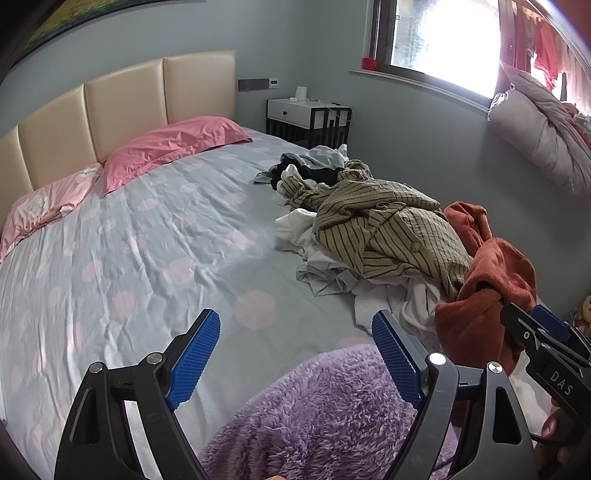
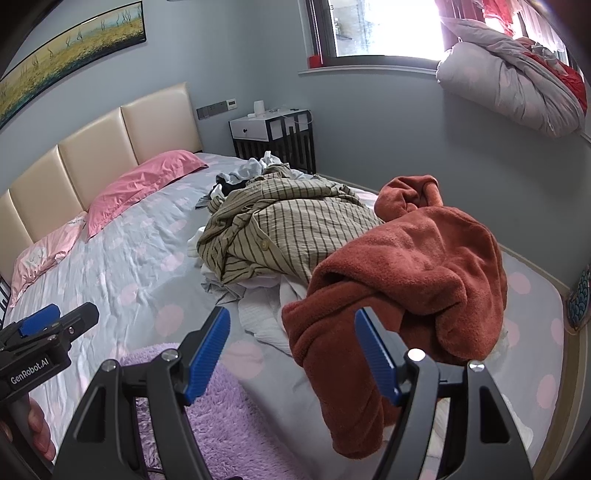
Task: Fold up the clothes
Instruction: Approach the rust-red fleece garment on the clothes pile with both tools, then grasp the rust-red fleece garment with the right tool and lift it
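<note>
Blue-grey walls [image 2: 388,122] surround my bed [image 1: 129,258], with its cream padded headboard [image 1: 122,99] and dotted grey sheet. A white-and-black nightstand [image 1: 308,118] stands beside it. Bright daylight pours through the window [image 1: 443,33], and a landscape painting [image 2: 70,51] hangs above.

We find a heap of clothes along the right side of the polka-dot sheeted bed [image 1: 129,236]: a rust-red fleece garment [image 2: 406,273] nearest the foot, an olive striped button shirt [image 1: 384,229] behind it lying on crumpled white clothes [image 1: 388,291], and dark and grey garments [image 1: 314,166] farthest back. A purple fluffy blanket [image 1: 325,413] lies at the near edge. Two pink pillows [image 1: 173,147] rest against the padded cream headboard [image 1: 122,103]; a white-topped nightstand [image 1: 306,118] stands right of it.
</note>
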A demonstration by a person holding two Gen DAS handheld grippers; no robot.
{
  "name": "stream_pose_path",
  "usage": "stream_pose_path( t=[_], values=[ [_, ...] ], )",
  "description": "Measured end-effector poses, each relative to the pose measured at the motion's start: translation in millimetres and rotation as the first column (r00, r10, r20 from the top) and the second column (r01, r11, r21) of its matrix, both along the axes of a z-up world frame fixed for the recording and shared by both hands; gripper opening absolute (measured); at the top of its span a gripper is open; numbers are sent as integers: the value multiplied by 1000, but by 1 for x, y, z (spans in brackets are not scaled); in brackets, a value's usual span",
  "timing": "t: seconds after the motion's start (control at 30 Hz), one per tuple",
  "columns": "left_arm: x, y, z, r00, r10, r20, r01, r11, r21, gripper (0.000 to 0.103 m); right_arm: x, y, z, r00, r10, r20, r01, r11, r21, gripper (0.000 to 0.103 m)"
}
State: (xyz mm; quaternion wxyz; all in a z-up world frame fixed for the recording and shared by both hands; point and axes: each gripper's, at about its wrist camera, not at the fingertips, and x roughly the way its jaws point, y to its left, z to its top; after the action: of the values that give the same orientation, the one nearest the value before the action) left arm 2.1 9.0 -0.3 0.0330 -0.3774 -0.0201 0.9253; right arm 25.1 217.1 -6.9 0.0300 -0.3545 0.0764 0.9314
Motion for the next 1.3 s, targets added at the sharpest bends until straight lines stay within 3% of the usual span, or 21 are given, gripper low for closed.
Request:
stream_pose_path(
  t=[0.37,0.63,0.97,1.03,1.07,1.1,1.17,1.3],
  values=[
    [-3,-3,-4,1000,13,14,-13,1000,-2,86,-8,17,-9,999,-21,37,22,999,-40,70],
    [-6,-28,-8,998,66,24,-65,998,-7,86,-29,80,-28,980,-157,121,165,984,-61,70],
    [-12,-63,-21,989,135,67,-135,991,-11,86,-75,112,-68,963,-173,207,163,984,64,69],
    [-12,-68,-22,987,145,69,-144,989,-14,86,-87,111,-71,971,-147,188,131,987,94,58],
    [-11,-71,-22,986,150,70,-149,989,-15,86,-93,109,-71,975,-129,183,111,988,103,36],
    [-11,-73,-22,985,156,72,-155,988,-16,86,-98,107,-70,977,-107,184,88,990,107,25],
    [-11,-80,-23,983,168,76,-167,986,-10,86,-105,102,-61,982,-85,167,66,991,115,14],
    [-10,-94,-23,979,189,78,-189,982,-6,86,-116,85,-22,997,-46,63,37,989,145,6]
  ],
)
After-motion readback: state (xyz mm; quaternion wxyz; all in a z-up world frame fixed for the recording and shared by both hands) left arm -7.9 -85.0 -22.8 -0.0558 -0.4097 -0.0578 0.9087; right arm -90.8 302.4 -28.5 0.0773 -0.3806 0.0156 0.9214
